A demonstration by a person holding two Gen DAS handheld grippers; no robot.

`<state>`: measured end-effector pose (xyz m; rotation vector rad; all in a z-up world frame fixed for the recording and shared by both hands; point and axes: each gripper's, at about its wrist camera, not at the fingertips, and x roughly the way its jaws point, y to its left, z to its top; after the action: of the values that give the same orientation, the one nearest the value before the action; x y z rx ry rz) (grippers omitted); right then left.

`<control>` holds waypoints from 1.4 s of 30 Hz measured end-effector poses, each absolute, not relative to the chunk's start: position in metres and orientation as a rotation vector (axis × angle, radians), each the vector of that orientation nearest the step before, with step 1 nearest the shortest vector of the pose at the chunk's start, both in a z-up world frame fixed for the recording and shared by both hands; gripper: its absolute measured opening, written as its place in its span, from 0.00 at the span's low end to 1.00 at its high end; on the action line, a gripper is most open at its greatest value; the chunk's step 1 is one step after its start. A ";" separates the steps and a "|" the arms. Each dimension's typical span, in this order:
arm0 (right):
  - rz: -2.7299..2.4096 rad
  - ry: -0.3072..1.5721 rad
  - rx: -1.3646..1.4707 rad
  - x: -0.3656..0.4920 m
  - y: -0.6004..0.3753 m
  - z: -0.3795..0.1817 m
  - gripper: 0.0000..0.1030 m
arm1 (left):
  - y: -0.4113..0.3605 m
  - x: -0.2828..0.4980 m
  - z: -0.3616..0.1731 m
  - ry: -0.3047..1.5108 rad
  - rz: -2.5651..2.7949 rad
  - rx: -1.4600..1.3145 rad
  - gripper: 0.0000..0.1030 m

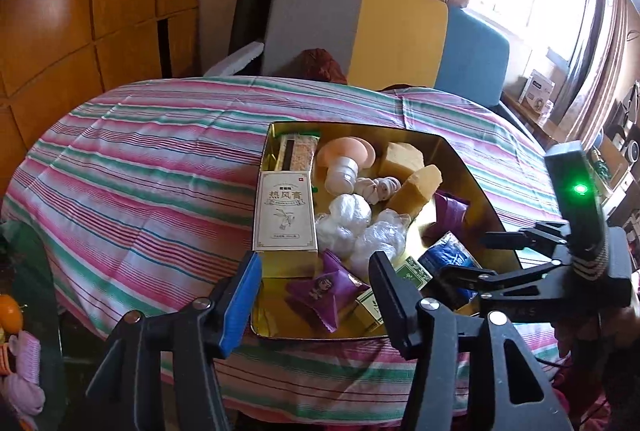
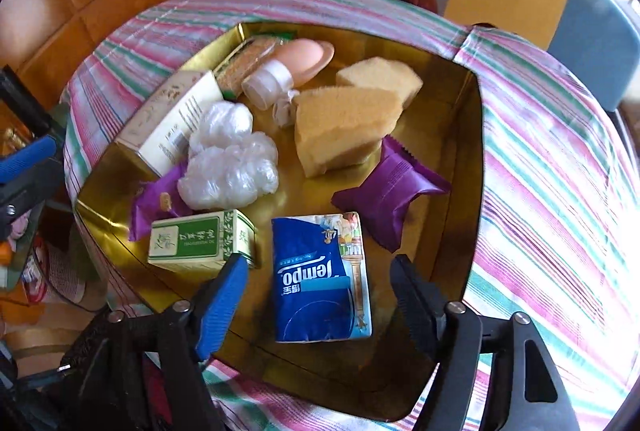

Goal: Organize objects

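A gold tray [image 2: 472, 135] sits on a striped cloth [image 1: 140, 167] and holds everything. Counted: two yellow sponge blocks [image 2: 344, 127], two purple snack packets [image 2: 394, 191], two crumpled clear plastic bags [image 2: 230, 163], one cream medicine box [image 1: 285, 215], one green box [image 2: 200, 243], one blue Tempo tissue pack [image 2: 320, 279], one pink silicone brush with a white cap [image 1: 344, 159], one small clear box of brown grains [image 2: 248, 63] and one small white knotted piece [image 1: 378, 189].

The right gripper [image 2: 316, 291] stands released, its fingers either side of the tissue pack without touching it. The left gripper [image 1: 316, 283] is also released, empty, over the near purple packet at the tray's near-left corner.
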<state>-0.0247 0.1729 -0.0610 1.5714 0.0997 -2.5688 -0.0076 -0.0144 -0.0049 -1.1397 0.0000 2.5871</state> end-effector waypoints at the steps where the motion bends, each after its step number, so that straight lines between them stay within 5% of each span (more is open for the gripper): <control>1: -2.589 0.095 1.554 -0.028 0.176 -0.060 0.74 | -0.014 -0.007 -0.004 0.005 2.594 -1.139 0.55; 23: -3.169 -0.192 1.112 0.050 0.197 -0.014 1.00 | 0.008 0.020 0.023 0.116 2.820 -0.998 0.62; 42: -3.176 -0.149 1.086 0.043 0.184 -0.014 1.00 | 0.008 0.018 0.008 0.078 2.784 -1.049 0.62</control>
<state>0.0432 0.1841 -0.0143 1.0864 -0.1489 -3.1759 0.0184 0.0078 0.0076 -1.0486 0.0784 2.7842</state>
